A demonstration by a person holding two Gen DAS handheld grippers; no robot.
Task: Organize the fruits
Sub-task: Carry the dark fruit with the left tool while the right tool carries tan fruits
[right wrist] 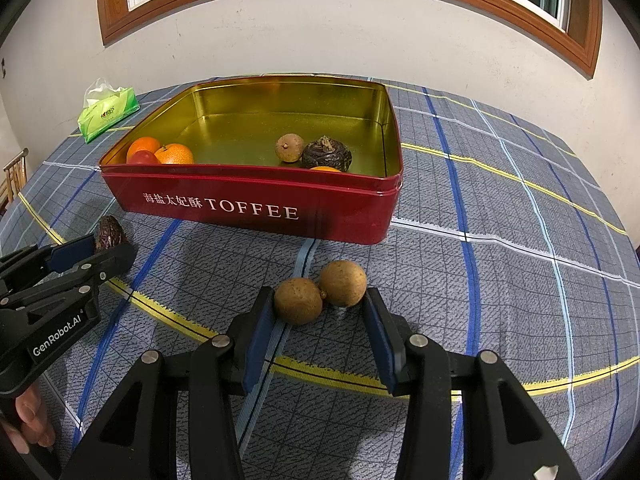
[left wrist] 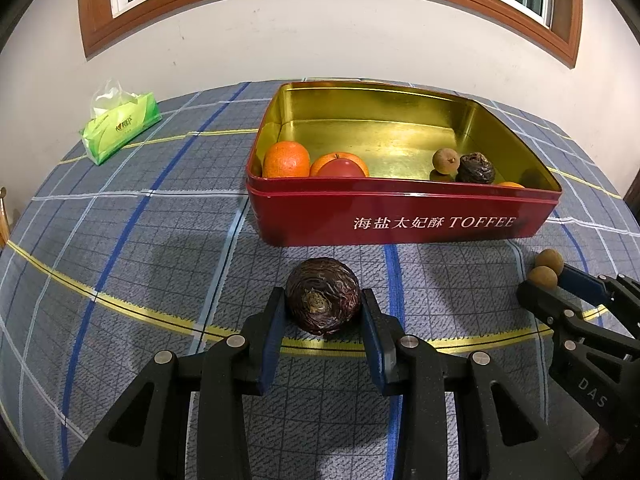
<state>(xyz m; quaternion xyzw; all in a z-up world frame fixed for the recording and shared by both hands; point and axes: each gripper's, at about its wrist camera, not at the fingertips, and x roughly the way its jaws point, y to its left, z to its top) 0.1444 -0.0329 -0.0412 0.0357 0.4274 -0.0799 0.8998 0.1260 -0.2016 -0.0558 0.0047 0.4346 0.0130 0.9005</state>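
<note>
Left wrist view: the left gripper [left wrist: 323, 304] brackets one dark wrinkled fruit [left wrist: 323, 295] on the desk [left wrist: 120, 240], jaws open, pads at its sides. Best to close gently on its widest part. The right gripper [right wrist: 318, 308] stands open around two brown round fruits [right wrist: 320, 294]. The red tin [right wrist: 256, 208] holds six fruits already: three orange, one red, one brown, one dark.

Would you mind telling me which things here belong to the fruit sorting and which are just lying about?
Part of the job:
- red toffee tin
- dark wrinkled fruit between the left gripper fingers
- two brown longans at the right gripper
- oranges and apple already in the tin

Just lying about:
- green tissue pack
- checked tablecloth
</note>
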